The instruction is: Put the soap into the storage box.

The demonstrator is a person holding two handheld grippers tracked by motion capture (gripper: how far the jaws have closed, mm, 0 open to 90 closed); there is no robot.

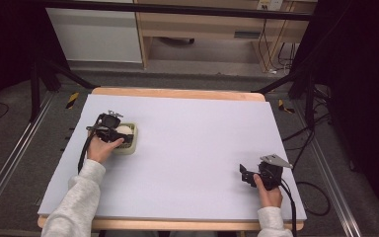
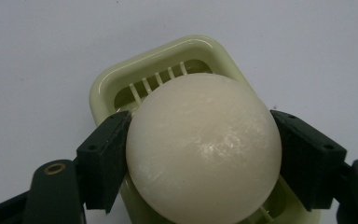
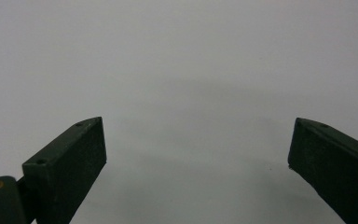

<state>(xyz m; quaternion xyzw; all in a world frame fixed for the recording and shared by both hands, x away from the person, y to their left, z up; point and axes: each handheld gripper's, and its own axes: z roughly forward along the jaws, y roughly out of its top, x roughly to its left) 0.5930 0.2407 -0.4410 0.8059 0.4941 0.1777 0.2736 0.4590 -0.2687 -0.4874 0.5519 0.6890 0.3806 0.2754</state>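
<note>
High view: from above the near edge, facing forward and down over the whole table [image 1: 187, 148]. Left gripper view: close, looking down along jaws onto ball [image 2: 204, 149] and tray [image 2: 107, 86], also seen at high view's left. Right gripper view: close over bare tabletop.

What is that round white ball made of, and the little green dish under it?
The round ball looks like soap or wax: creamy white, matte, with faint scuffs and a soft sheen. Which one, I cannot tell. The green dish looks like moulded plastic: pale green, glossy rim, thin slats in its floor. The left gripper has its black fingers pressed on the ball's sides.
</note>
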